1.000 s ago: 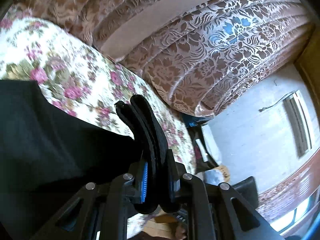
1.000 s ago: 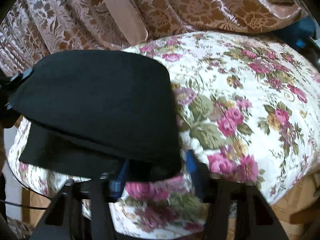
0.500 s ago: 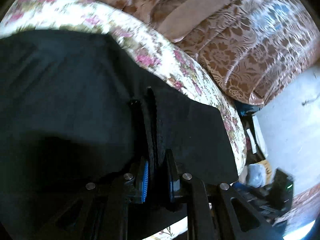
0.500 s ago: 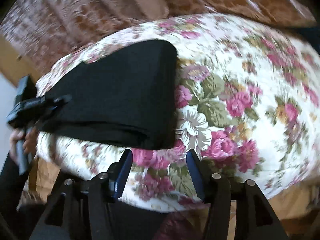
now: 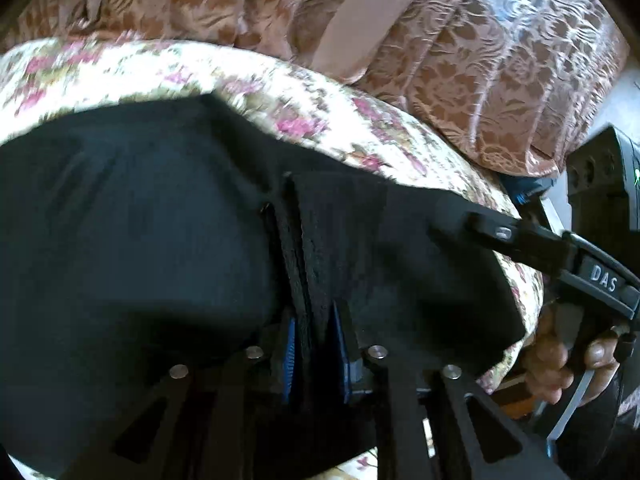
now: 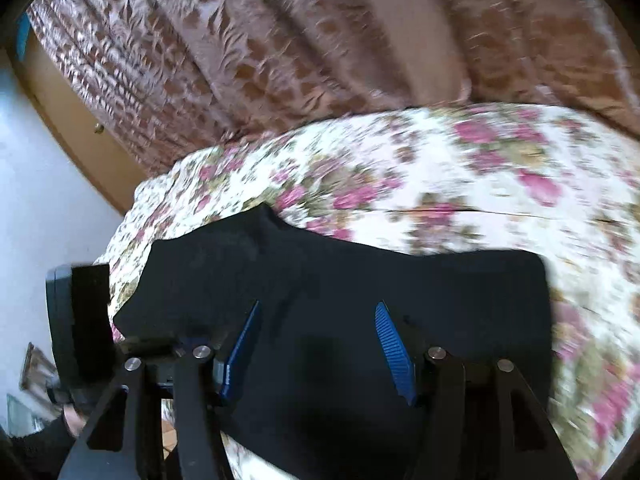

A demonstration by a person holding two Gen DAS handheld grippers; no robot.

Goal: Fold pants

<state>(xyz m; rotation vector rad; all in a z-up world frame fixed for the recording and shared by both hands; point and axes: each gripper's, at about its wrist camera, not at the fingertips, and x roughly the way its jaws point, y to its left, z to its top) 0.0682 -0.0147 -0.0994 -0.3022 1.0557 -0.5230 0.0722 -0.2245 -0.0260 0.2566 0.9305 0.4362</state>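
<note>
Since a second ago my right gripper point(image 6: 318, 346) has let go and swung over the black pants point(image 6: 340, 280), spread wide. Left gripper point(image 5: 294, 240), just opening, still pinches cloth. Pants lie folded on the floral bedspread point(image 6: 440, 184).

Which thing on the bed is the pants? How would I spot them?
Find the bed's flowery quilt below the brown patterned curtain. The black pants lie folded near its edge. They are the only plain, dark thing on all those pink roses.
</note>
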